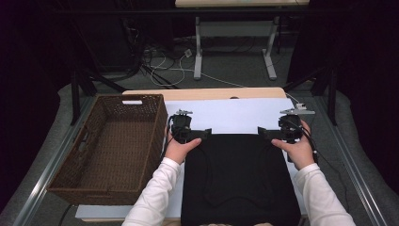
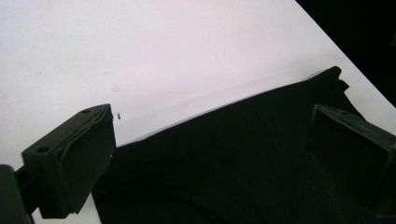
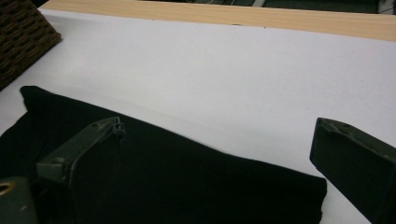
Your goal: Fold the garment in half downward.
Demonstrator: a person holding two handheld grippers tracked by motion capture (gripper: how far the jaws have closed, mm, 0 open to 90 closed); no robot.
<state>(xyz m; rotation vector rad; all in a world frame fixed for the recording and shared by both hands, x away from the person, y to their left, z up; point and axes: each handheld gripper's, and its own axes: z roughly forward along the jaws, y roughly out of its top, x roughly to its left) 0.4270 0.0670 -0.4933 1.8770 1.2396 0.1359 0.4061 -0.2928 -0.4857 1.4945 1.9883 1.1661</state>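
A black cloth (image 1: pixel 240 179) lies flat on the white table cover (image 1: pixel 235 115), its far edge running between my two grippers. My left gripper (image 1: pixel 201 134) hovers at the cloth's far left corner, pointing inward. In the left gripper view the left gripper (image 2: pixel 215 116) is open wide, with the cloth (image 2: pixel 233 163) spread under its jaws and not pinched. My right gripper (image 1: pixel 267 133) is at the far right corner, also pointing inward. In the right gripper view the right gripper (image 3: pixel 217 126) stands open over the edge of the cloth (image 3: pixel 187 186).
A large brown wicker basket (image 1: pixel 155 120) stands at the table's left, close beside my left hand; its corner (image 3: pixel 23 37) appears in the right gripper view. Bare white cover lies beyond the cloth up to the wooden table edge (image 1: pixel 202 93).
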